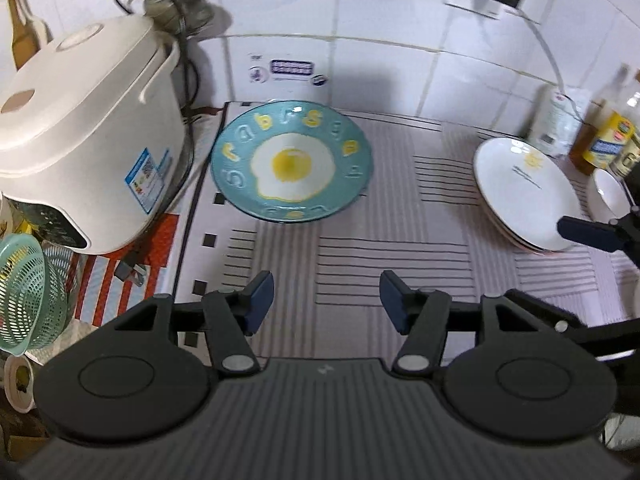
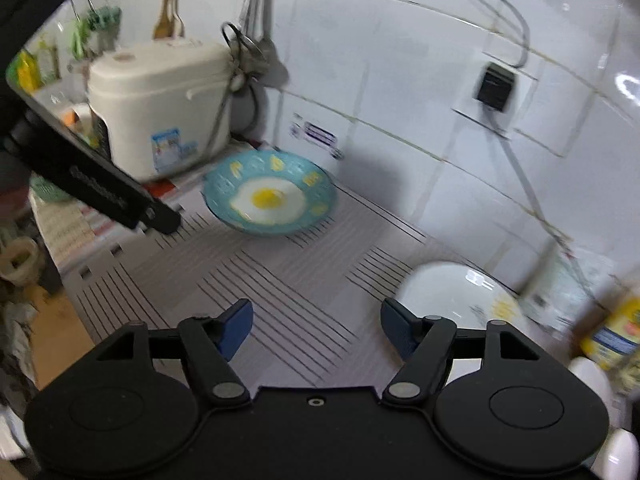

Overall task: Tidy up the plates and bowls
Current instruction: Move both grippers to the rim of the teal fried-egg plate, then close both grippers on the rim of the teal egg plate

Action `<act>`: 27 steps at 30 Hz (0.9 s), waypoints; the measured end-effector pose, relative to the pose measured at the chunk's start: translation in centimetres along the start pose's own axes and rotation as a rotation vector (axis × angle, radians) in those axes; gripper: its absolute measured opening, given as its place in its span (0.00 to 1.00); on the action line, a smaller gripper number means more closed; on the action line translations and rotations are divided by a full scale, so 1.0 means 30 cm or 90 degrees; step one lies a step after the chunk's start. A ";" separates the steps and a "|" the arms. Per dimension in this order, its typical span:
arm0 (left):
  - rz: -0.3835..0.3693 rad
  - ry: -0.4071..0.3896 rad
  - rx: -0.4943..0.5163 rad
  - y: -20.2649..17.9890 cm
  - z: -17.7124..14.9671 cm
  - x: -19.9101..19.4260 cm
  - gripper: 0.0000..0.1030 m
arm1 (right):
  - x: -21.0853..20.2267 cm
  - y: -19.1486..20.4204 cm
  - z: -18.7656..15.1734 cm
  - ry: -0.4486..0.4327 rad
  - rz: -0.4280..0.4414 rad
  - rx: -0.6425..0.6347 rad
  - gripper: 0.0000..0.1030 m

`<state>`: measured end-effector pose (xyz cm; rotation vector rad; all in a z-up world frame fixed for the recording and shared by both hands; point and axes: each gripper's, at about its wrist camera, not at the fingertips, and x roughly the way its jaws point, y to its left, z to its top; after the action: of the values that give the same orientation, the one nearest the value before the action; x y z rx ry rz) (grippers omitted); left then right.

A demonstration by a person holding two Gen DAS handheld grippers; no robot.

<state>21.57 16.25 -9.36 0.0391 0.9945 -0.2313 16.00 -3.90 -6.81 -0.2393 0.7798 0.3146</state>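
Observation:
A teal plate (image 1: 292,162) with a fried-egg picture lies on the striped mat (image 1: 360,248) near the wall; it also shows in the right wrist view (image 2: 270,194). A stack of white plates (image 1: 524,194) sits at the right, also in the right wrist view (image 2: 456,296). A small white bowl (image 1: 608,192) lies just beyond the stack. My left gripper (image 1: 326,300) is open and empty above the mat, short of the teal plate. My right gripper (image 2: 316,328) is open and empty, left of the white plates.
A white rice cooker (image 1: 88,140) stands left of the teal plate, its cord and plug (image 1: 130,272) beside it. A green colander (image 1: 24,300) is at far left. Oil bottles (image 1: 608,132) and a white packet stand at right by the tiled wall. A socket (image 2: 494,88) hangs above.

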 end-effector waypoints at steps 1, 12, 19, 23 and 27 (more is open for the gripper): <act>0.000 -0.001 -0.005 0.016 0.004 0.015 0.60 | 0.019 0.002 0.000 -0.011 0.014 0.005 0.78; 0.038 -0.027 -0.082 0.170 0.065 0.188 0.68 | 0.261 -0.003 0.035 -0.152 0.099 0.071 0.87; 0.063 -0.018 -0.123 0.231 0.096 0.337 0.68 | 0.497 -0.107 0.040 -0.100 0.144 0.258 0.84; 0.069 -0.002 -0.133 0.258 0.111 0.417 0.68 | 0.617 -0.148 0.029 -0.062 0.185 0.359 0.77; 0.071 0.012 -0.134 0.278 0.127 0.470 0.67 | 0.685 -0.135 0.035 -0.037 0.183 0.363 0.72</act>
<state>33.86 21.37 -19.64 -0.0959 1.0271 -0.0237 31.90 -3.45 -20.49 0.4195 0.8157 0.3551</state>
